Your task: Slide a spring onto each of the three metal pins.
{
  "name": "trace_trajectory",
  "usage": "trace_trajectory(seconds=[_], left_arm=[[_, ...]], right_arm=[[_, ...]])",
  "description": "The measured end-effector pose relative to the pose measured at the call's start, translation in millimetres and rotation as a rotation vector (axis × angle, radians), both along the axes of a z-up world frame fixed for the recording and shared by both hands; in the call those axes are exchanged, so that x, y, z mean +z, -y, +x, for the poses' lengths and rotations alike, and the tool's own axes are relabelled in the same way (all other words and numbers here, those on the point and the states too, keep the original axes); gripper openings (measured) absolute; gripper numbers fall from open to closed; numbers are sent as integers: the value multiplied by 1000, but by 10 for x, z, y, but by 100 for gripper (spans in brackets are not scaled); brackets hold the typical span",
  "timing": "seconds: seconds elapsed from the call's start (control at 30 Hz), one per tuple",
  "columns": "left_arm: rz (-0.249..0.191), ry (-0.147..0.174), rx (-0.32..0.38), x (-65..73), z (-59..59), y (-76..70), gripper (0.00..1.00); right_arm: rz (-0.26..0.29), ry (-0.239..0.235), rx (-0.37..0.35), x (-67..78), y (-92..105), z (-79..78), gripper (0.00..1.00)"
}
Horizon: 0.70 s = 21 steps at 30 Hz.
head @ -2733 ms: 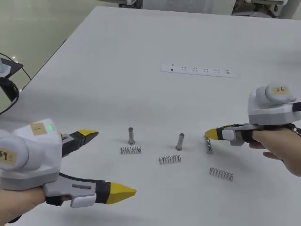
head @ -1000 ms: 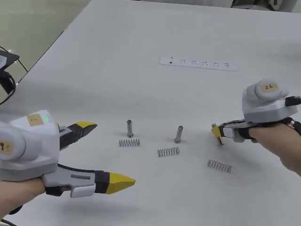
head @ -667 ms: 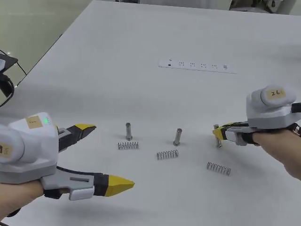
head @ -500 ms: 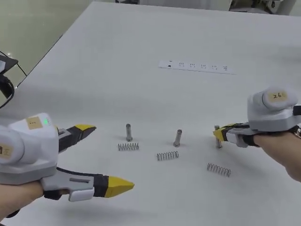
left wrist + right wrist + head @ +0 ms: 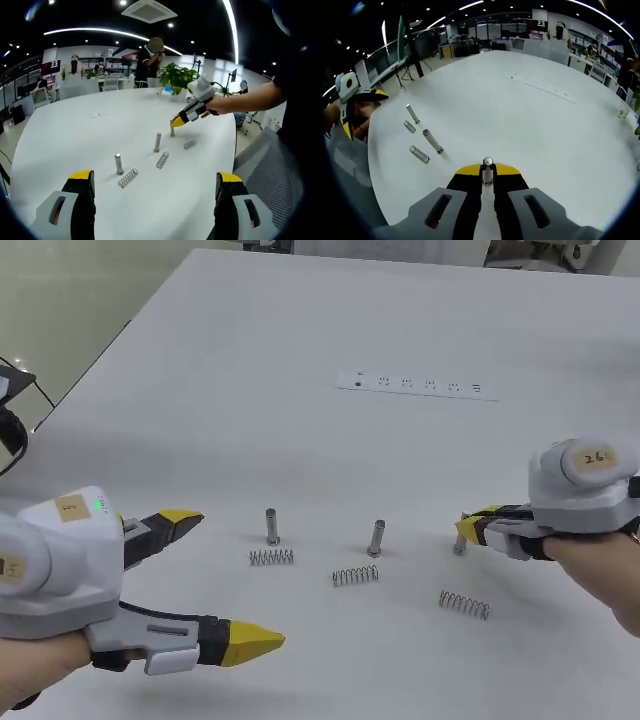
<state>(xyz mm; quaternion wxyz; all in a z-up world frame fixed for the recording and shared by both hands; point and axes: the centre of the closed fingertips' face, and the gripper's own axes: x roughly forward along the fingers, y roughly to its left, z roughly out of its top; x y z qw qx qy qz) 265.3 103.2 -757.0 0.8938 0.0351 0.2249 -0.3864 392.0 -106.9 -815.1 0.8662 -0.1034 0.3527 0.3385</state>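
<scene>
Three metal pins stand in a row on the white table (image 5: 300, 360), all of them bare.

- The right pin (image 5: 460, 544) is pinched near its top by the right claw (image 5: 468, 528), whose jaws are drawn narrow on it. In the right gripper view the pin's rounded head pokes up just past the yellow tips. Cannot tell whether its foot touches the table.
- The middle pin (image 5: 376, 537) and the left pin (image 5: 271, 525) stand free and upright.

Three springs lie flat on the table, each on the person's side of a pin.

- The left spring (image 5: 271, 557) lies just beside the left pin's foot.
- The middle spring (image 5: 355, 576) lies near the middle pin, slightly askew.
- The right spring (image 5: 464, 605) lies a little farther off from the right pin.

The left claw (image 5: 230, 580) has its jaws spread wide and holds nothing. It hangs above the table at the near left, tips pointing toward the row and well apart from the left pin.

A white power strip (image 5: 415, 386) lies farther back on the table.
</scene>
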Motion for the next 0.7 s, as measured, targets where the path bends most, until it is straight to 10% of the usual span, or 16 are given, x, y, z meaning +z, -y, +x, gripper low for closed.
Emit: trace_trajectory(seconds=[0.7], left_arm=[[-23,13,6,8,23,8,98]], right_arm=[[-26,23,22,4,49,-119,6]])
